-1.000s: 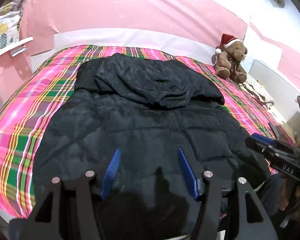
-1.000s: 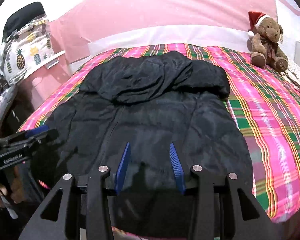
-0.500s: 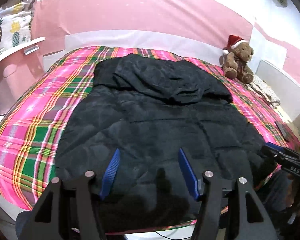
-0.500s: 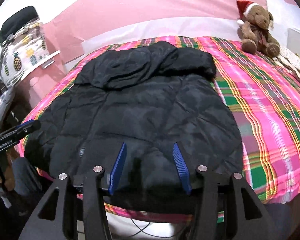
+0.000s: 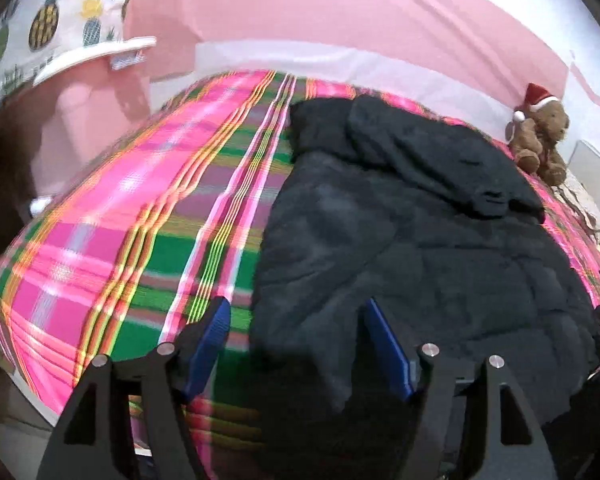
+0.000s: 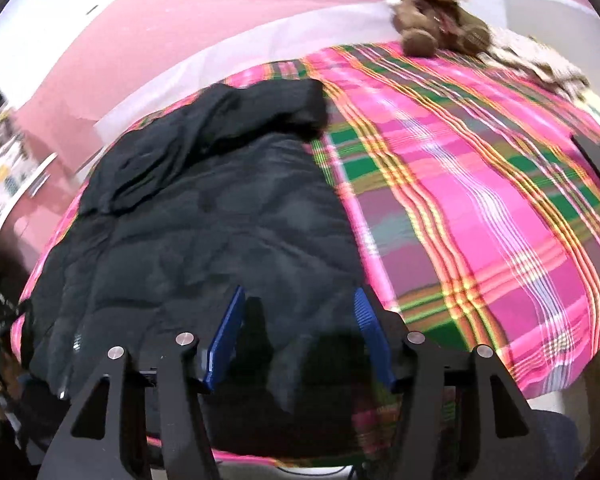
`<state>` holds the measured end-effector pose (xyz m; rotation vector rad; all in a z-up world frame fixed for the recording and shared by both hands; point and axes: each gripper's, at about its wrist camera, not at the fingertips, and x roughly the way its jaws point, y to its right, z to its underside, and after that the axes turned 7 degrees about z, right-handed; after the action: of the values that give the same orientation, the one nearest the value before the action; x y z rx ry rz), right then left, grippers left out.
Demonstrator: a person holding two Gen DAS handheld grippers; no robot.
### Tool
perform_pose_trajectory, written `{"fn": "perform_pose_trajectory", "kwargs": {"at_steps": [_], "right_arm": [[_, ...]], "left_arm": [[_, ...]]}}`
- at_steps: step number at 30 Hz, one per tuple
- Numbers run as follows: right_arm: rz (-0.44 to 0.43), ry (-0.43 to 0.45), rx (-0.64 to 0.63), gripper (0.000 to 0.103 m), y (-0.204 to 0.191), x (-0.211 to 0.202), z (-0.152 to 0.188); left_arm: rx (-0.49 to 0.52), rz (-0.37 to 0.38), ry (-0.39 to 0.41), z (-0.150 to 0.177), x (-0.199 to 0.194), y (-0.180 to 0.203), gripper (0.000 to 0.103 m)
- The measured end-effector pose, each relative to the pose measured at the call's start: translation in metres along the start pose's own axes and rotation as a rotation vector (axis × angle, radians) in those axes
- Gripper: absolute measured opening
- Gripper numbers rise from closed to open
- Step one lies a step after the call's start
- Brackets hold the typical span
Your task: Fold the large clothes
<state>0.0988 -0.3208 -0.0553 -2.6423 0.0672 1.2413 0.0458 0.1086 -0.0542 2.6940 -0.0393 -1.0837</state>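
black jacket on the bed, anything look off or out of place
Nothing stands out. The black puffer jacket lies spread flat on the plaid blanket, hood bunched at the far end. Both tongs, left and right, hang open over its near hem.

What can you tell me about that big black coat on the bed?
The black coat is a padded, quilted jacket of dull, slightly crinkled fabric. It lies spread flat on the pink and green plaid bedspread, its hood bunched at the far end toward the wall and its hem at the near edge of the bed. It is not yet folded. Both the left tongs and the right tongs are open above its near corners, gripping nothing.
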Motion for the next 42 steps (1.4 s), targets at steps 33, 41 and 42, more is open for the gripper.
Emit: {"fn": "perform_pose_trajectory", "kwargs": {"at_steps": [33,41,42], "right_arm": [[-0.381,0.030,0.062,0.014,-0.003,-0.041,-0.005],[-0.447,0.125,0.036,0.013,-0.006,-0.107,0.003],[-0.454,0.138,0.038,0.013,-0.004,-0.118,0.007]], "left_arm": [[-0.007,0.180,0.062,0.002,-0.032,0.036,0.019],[-0.077,0.265,0.175,-0.006,-0.097,0.020,0.018],[-0.083,0.269,0.182,-0.003,-0.103,0.019,0.018]]}}
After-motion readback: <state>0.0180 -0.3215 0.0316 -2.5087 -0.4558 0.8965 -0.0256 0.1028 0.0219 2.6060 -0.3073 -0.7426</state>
